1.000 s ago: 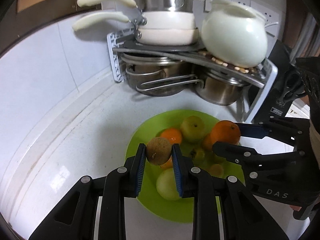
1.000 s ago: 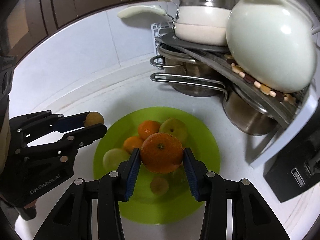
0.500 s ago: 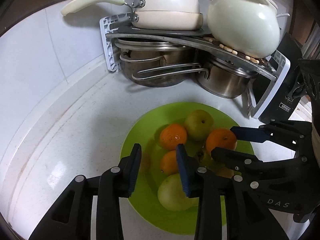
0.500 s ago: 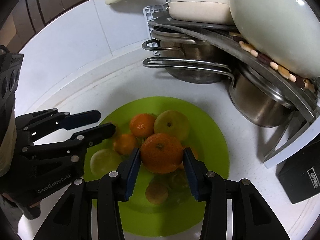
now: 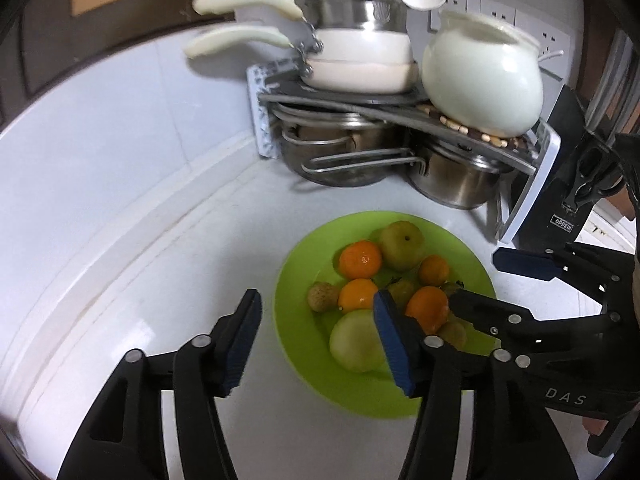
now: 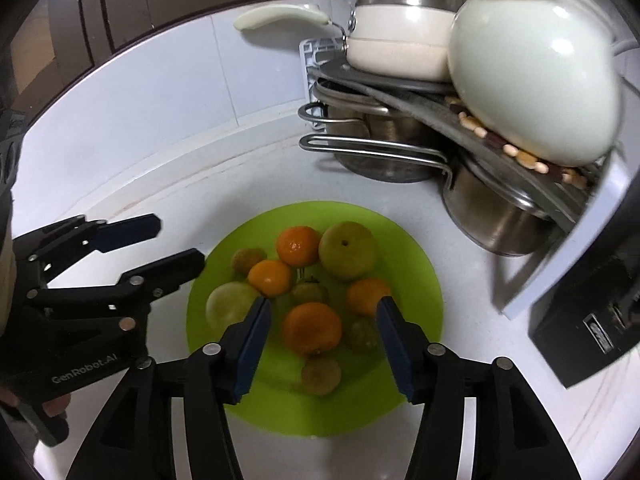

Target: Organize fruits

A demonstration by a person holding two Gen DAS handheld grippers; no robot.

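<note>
A green plate (image 5: pixel 304 264) (image 6: pixel 412 264) on the white counter holds several oranges, green pears and small brown fruits. My left gripper (image 5: pixel 316 320) (image 6: pixel 176 242) hovers over the plate's left edge. Its jaws are opening, with nothing between them. A brown fruit (image 5: pixel 322 297) (image 6: pixel 248 260) lies on the plate just beyond it. My right gripper (image 6: pixel 323 312) (image 5: pixel 478 278) hangs over the plate's near side, jaws opening. A large orange (image 6: pixel 312 328) (image 5: pixel 427 307) rests on the plate below the gap, clear of both pads.
A grey corner rack (image 5: pixel 360 100) behind the plate carries white saucepans (image 5: pixel 360 60) and a white pot (image 5: pixel 480 80), with steel pots (image 6: pixel 492 216) underneath. A black knife block (image 5: pixel 568 184) stands at the right. White tiled wall curves along the left.
The left gripper let go of the brown fruit and the right gripper let go of the large orange. Both fruits now lie on the plate, and both grippers have opened and drawn back.
</note>
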